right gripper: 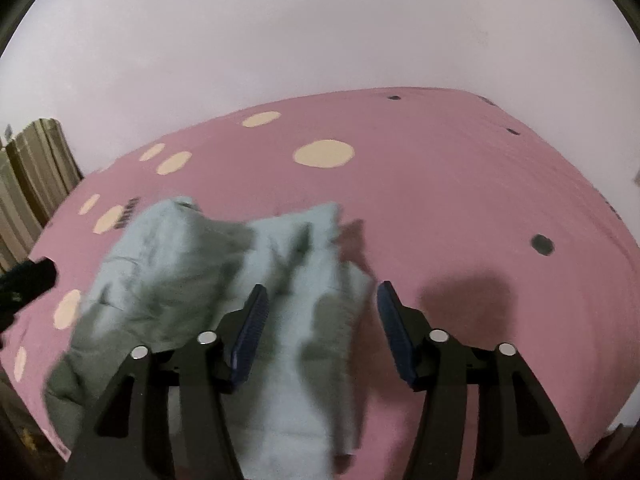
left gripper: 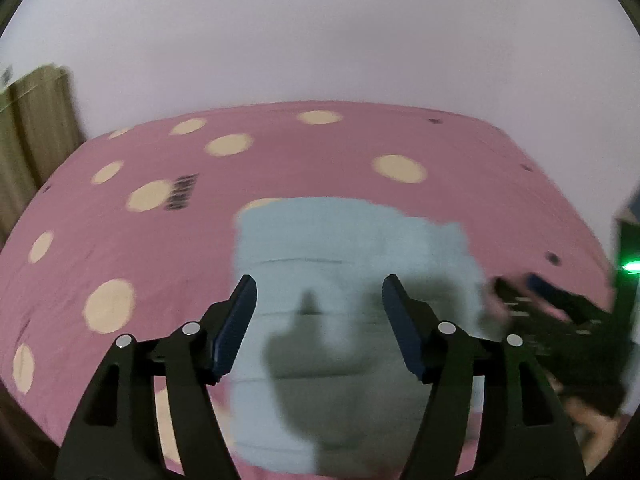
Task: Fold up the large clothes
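The pale blue garment [left gripper: 352, 280] lay on the pink bedsheet [left gripper: 120, 240], near its front edge, and from my left camera it looked like a roughly squared, stacked shape with a few straight edges across it, though the picture was smeared. From my right camera the same garment [right gripper: 224, 276] was rumpled, with raised creases and a long strip running toward me. My left gripper [left gripper: 319, 300] hung above it with its blue pads spread apart and nothing between them, its shadow falling on the cloth. My right gripper [right gripper: 322, 312] was also spread wide over the garment's right edge, pinching nothing. The sheet carried cream dots [right gripper: 324, 153] and a few small dark ones [right gripper: 542, 244]. A plain pale wall [right gripper: 320, 32] stood behind the bed, and a curtain [left gripper: 32, 128] hung at the far left.
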Demonstrator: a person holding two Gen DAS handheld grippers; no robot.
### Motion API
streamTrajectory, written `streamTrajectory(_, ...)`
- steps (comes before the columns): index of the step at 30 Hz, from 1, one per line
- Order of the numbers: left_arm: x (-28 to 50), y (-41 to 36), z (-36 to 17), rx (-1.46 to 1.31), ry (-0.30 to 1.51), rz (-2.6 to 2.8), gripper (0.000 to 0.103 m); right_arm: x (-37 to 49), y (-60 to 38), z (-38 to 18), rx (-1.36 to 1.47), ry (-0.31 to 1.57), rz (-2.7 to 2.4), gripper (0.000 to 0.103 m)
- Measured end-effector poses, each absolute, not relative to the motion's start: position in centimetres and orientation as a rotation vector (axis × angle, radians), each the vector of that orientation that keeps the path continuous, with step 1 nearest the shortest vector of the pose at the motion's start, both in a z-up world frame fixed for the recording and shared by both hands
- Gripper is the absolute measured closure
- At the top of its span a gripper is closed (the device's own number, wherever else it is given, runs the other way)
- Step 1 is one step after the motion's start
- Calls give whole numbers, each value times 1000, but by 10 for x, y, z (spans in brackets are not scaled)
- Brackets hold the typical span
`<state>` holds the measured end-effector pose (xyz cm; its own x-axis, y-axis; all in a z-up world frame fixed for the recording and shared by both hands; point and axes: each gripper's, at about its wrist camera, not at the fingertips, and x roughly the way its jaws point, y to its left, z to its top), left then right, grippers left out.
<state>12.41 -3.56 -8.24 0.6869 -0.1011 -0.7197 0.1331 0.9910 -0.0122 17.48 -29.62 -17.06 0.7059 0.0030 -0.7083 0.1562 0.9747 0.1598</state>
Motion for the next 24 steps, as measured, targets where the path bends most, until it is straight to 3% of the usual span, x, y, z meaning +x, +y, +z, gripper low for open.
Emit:
streamTrajectory(6,144,16,-118,-6,864,-2,38,195,-257,-176,234,824,8,28)
streamTrajectory(17,155,38,-147,-59,914,-17,38,216,-230,-208,268,947,17,27)
streamTrajectory(19,156,38,-150,-65,918,-25,38,216,-229,-208,274,946,29,37)
streamTrajectory(20,158,37,-151,-65,918,-30,38,216,-227,-208,275,948,44,57)
streamTrajectory(24,160,35,-150,-66,915,-49,38,217,-222,-202,270,951,115,87)
